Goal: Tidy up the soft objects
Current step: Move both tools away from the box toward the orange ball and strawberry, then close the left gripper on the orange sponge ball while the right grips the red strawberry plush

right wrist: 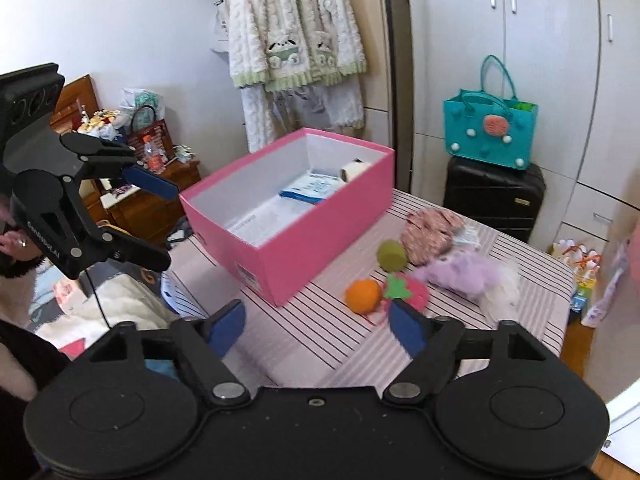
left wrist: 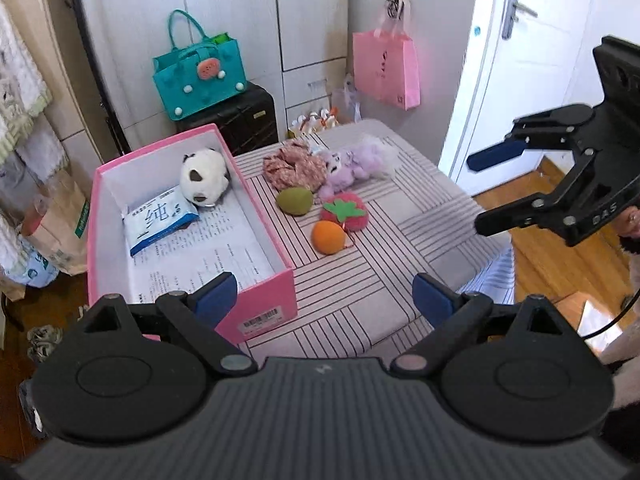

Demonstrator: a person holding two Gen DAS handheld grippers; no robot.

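Left tool wide open, empty; right tool likewise.

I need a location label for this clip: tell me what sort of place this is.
Most likely a bedroom in a home. A fluffy robe hangs beside tall white wardrobe doors, a black suitcase stands against them, and the floor is wood.

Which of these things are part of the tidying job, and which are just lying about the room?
Job: pink box, panda plush, purple plush, strawberry, orange ball, green ball, scrunchie.
Lying about: teal bag, pink bag, suitcase, robe.
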